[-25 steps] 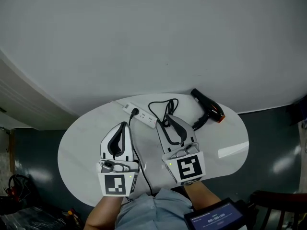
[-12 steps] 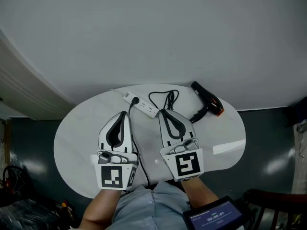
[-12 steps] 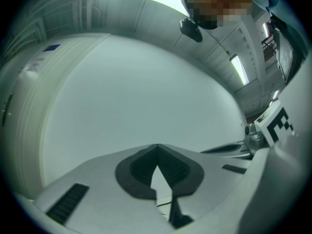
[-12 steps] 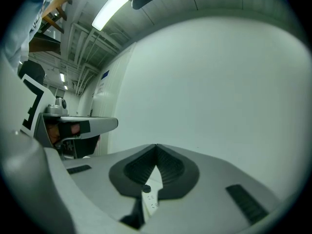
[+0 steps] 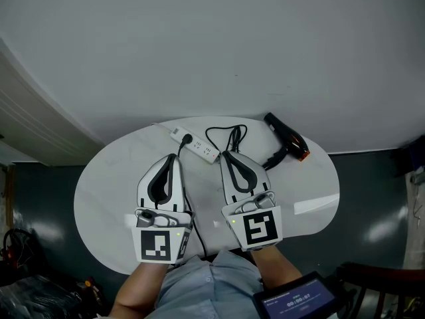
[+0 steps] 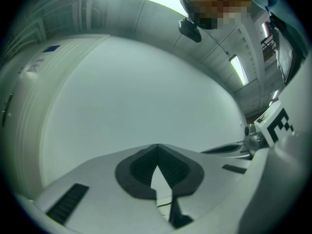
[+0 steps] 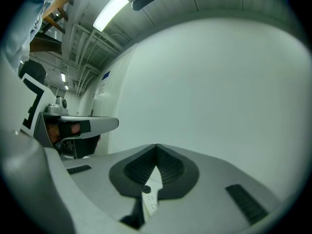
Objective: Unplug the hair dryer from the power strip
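Head view first: power strip [image 5: 196, 149] lies near the far edge of the tabletop [image 5: 99, 198], left of middle, with a black plug [image 5: 186, 139] seated toward its left end. The hair dryer [image 5: 287, 140] rests at the far right edge, and its black cord [image 5: 226, 137] loops along the far edge between the two. Your left gripper [image 5: 174, 157] and right gripper [image 5: 224, 154] point at the strip from the near side, with their tips close by it. Whether either touches it, I can't tell. No container anywhere on the tabletop. The only thing holding anything is the strip's socket, with that plug in it.

Left gripper view now: jaws pressed together at the tips, nothing between them, blank wall ahead.

Right gripper view: jaws tip to tip here too, and empty. A slip of the white strip peeks through the gap beneath them.

Handling, as I judge it: the plug body is small, hard and likely snug in its socket, so pinch its sides. Don't pull the limp cord, which would only flex. The strip looks light and may lift with the pull, so pin it down with your other gripper
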`<state>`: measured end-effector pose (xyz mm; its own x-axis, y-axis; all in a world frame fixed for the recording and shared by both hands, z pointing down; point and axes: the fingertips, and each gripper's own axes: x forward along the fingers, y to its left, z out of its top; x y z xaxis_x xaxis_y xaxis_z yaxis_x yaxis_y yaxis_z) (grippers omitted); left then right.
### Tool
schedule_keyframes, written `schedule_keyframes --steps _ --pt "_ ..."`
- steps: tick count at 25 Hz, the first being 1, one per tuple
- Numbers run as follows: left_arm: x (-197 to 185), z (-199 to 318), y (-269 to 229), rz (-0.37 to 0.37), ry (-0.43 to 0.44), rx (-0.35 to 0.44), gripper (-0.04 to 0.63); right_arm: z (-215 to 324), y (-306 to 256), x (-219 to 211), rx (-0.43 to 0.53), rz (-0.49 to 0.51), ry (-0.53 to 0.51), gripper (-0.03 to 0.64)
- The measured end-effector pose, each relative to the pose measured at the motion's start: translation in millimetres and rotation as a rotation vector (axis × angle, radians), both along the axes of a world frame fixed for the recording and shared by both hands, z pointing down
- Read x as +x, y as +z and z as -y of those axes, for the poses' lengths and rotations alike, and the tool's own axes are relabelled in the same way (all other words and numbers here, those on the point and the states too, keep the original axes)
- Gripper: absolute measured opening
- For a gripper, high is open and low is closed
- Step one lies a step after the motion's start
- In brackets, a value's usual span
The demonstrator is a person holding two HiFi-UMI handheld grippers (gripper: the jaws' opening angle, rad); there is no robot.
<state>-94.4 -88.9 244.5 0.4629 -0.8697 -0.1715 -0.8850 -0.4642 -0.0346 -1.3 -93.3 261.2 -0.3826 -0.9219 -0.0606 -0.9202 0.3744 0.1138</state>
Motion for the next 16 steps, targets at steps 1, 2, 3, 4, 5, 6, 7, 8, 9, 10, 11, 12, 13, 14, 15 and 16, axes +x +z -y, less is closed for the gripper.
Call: schedule_keyframes --steps 1,2,3,4,5,6,7,8,9,10,11,12,13,14,15,16 --pt "-0.1 -0.5 -0.5 0.001 0.0 0.0 -0.002 -0.5 -0.5 -0.7 0.001 -0.001 -0.001 0.0" --pt "-0.2 -0.9 -1.0 0.001 -0.001 0.0 -0.002 -0.7 -1.0 -1.2 0.002 -0.001 -0.002 0.0" --pt "-0.2 -1.1 -1.4 0.002 -0.001 0.001 -0.002 -0.8 -1.1 -1.5 0.003 0.0 -0.002 0.0" --pt "-0.2 -1.3 -1.3 0.002 -0.001 0.001 -0.002 -0.8 -1.0 -1.7 0.003 0.001 -0.001 0.0" --pt "-0.2 -1.5 -1.0 0.003 0.0 0.0 -0.002 -0.8 -0.8 -1.7 0.002 0.003 0.001 0.0" --pt "-0.1 -1.7 -0.5 0.005 0.0 -0.001 -0.002 -0.8 -0.5 -1.7 0.002 0.004 0.002 0.0" --pt "0.0 -2.0 0.1 0.006 -0.001 -0.002 -0.002 -0.9 -0.4 -1.6 0.003 0.004 0.003 0.0" --pt "-0.1 -2.4 0.7 0.008 -0.002 -0.004 -0.002 -1.0 -0.5 -1.6 0.005 0.004 0.003 0.0" --pt "-0.3 -2.7 1.2 0.01 -0.003 -0.005 -0.002 -1.1 -0.8 -1.5 0.007 0.004 0.002 0.0" --pt "-0.5 -2.8 1.6 0.011 -0.004 -0.006 -0.002 -1.3 -1.3 -1.5 0.009 0.005 0.002 0.0" --pt "-0.8 -2.7 1.8 0.011 -0.005 -0.006 -0.002 -1.5 -1.8 -1.5 0.011 0.007 0.002 0.0" --pt "-1.3 -2.7 2.0 0.011 -0.006 -0.006 -0.002 -1.6 -2.3 -1.6 0.013 0.009 0.003 0.0" --pt "-1.6 -2.7 2.2 0.011 -0.007 -0.006 -0.002 -1.9 -2.6 -1.8 0.015 0.009 0.003 0.0" --pt "-1.9 -2.9 2.4 0.012 -0.008 -0.007 -0.002 -2.3 -2.8 -1.9 0.016 0.008 0.003 0.0" --pt "-2.1 -3.2 2.7 0.012 -0.008 -0.007 -0.002 -2.8 -2.7 -2.0 0.018 0.007 0.002 0.0" --pt "-2.3 -3.7 3.0 0.013 -0.009 -0.008 -0.002 -3.4 -2.7 -2.0 0.02 0.006 0.002 0.0"
